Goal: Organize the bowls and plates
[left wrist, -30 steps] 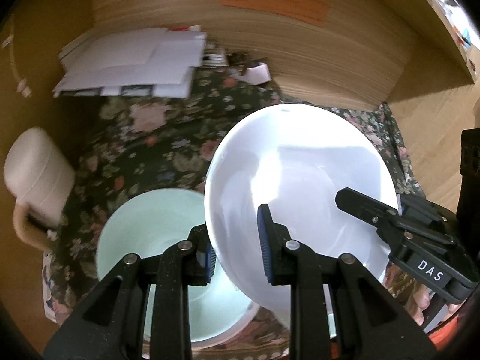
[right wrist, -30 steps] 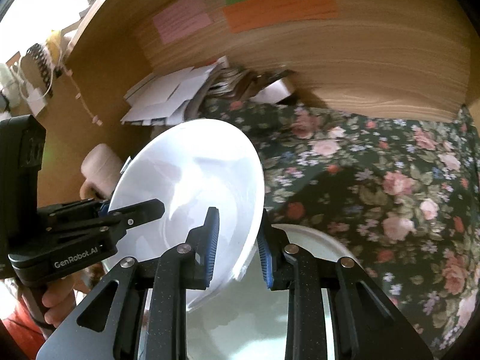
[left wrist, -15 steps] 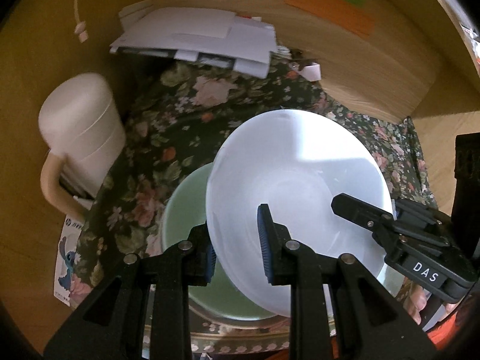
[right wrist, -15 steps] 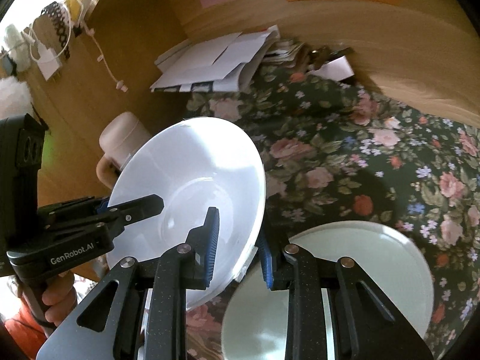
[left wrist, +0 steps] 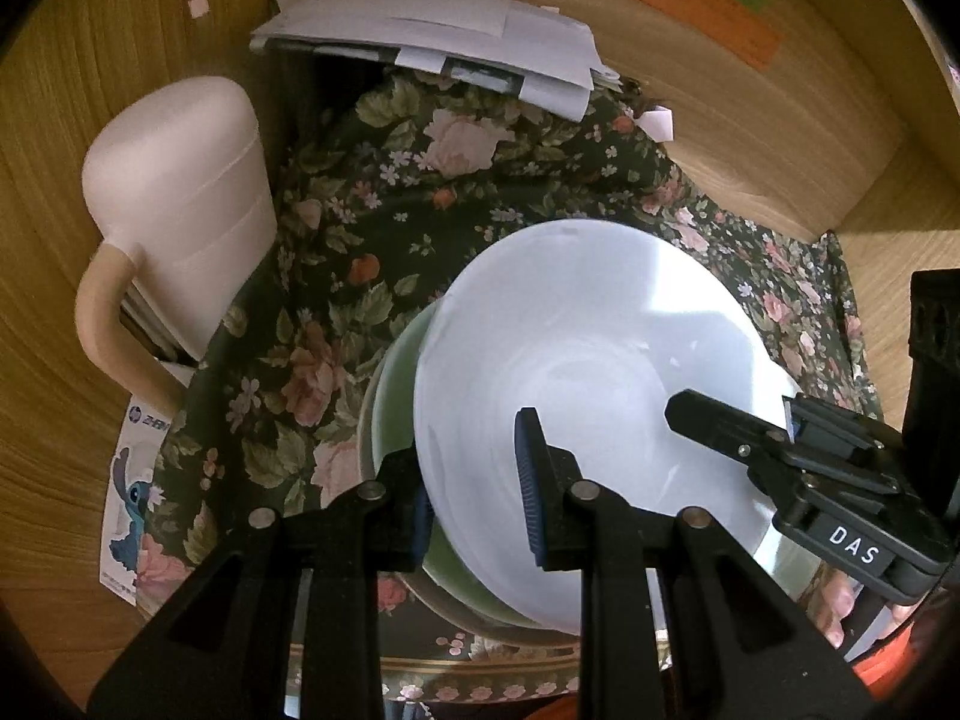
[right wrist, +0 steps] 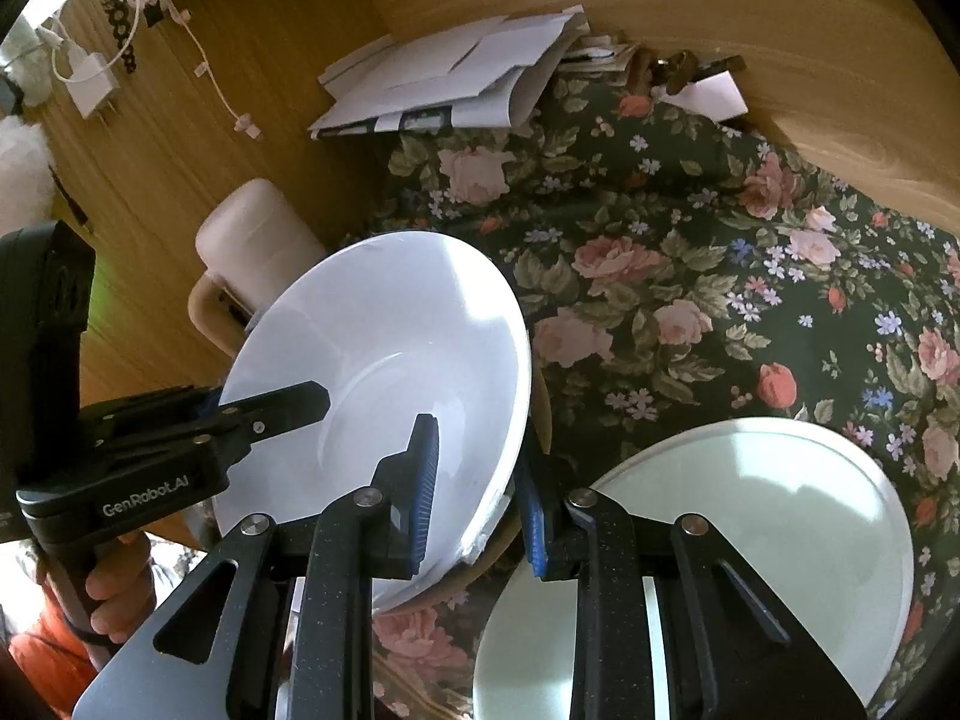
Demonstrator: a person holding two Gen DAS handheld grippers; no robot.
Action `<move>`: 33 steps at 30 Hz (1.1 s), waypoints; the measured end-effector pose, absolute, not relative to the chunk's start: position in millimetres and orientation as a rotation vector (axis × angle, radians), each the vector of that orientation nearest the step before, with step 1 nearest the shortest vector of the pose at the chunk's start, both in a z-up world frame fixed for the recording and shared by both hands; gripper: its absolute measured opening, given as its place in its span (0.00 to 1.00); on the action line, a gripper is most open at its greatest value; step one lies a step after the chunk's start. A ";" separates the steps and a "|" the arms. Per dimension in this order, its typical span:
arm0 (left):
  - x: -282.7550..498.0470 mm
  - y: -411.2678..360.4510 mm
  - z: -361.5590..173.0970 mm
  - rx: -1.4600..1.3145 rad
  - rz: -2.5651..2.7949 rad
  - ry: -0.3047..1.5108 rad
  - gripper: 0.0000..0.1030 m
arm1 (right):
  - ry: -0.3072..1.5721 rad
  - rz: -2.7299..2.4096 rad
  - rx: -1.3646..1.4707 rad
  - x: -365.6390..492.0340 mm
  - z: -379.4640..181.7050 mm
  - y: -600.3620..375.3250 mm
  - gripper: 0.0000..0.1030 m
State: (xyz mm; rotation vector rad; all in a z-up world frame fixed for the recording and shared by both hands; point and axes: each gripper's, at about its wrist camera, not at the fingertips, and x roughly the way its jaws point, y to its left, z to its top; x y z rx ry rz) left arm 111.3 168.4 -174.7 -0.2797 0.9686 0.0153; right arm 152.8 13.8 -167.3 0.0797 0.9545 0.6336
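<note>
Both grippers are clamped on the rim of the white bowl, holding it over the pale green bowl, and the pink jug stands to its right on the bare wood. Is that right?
Not quite. The pink jug stands to the left of the white bowl, as the left wrist view shows. The rest holds: the left gripper and the right gripper both clamp its rim over the pale green bowl.

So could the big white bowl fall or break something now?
Maybe. Both the left gripper and the right gripper pinch only the thin rim of the white bowl, and it hangs tilted, so it might slip out. The green bowl sits right under it, so a drop could chip both. The pale jug stands close by and might get bumped.
</note>
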 end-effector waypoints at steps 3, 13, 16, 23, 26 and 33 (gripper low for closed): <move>112.2 168.2 -176.8 -0.282 0.012 0.973 0.23 | 0.954 0.631 0.067 153.2 -166.4 14.1 0.23; 115.6 171.2 -177.8 -0.286 0.017 0.973 0.23 | 0.896 0.616 0.021 145.1 -155.2 11.1 0.26; 116.7 168.5 -176.3 -0.264 0.022 0.967 0.23 | 0.900 0.616 0.021 145.4 -156.9 10.6 0.26; 123.9 161.7 -169.0 -0.218 0.054 0.967 0.24 | 0.911 0.609 0.049 146.4 -158.6 6.8 0.27; 124.4 163.3 -165.2 -0.205 0.075 0.955 0.29 | 0.910 0.613 0.067 145.9 -158.1 3.8 0.27; 123.9 167.3 -163.1 -0.229 0.068 0.971 0.29 | 0.909 0.612 0.068 144.7 -159.0 0.6 0.31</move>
